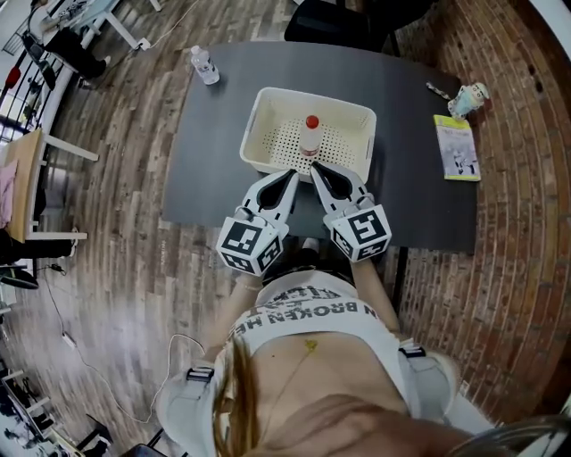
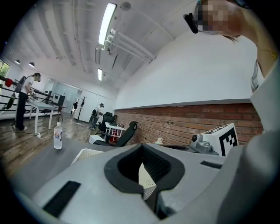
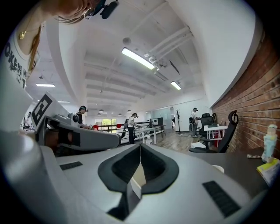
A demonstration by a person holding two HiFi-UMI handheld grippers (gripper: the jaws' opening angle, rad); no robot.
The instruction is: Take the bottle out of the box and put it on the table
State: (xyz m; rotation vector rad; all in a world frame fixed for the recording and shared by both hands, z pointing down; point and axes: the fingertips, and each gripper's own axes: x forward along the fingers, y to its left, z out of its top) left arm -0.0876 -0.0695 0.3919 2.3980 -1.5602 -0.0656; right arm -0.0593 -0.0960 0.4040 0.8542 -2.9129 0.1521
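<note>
A white perforated box (image 1: 268,116) stands in the middle of the dark grey table (image 1: 419,187). Inside it a small bottle (image 1: 310,136) with a red cap stands upright near the front wall. My left gripper (image 1: 293,174) and right gripper (image 1: 315,170) lie side by side at the box's front rim, tips just short of the bottle, both shut and holding nothing. In the left gripper view the left gripper (image 2: 142,146) has its jaws together, with the box's rim (image 2: 87,154) just ahead. In the right gripper view the right gripper (image 3: 140,146) is also shut.
A clear water bottle (image 1: 204,65) (image 2: 57,135) stands at the table's far left corner. A yellow-green booklet (image 1: 457,147) and a small figurine (image 1: 470,95) lie at the right edge. An office chair (image 1: 330,18) stands behind the table.
</note>
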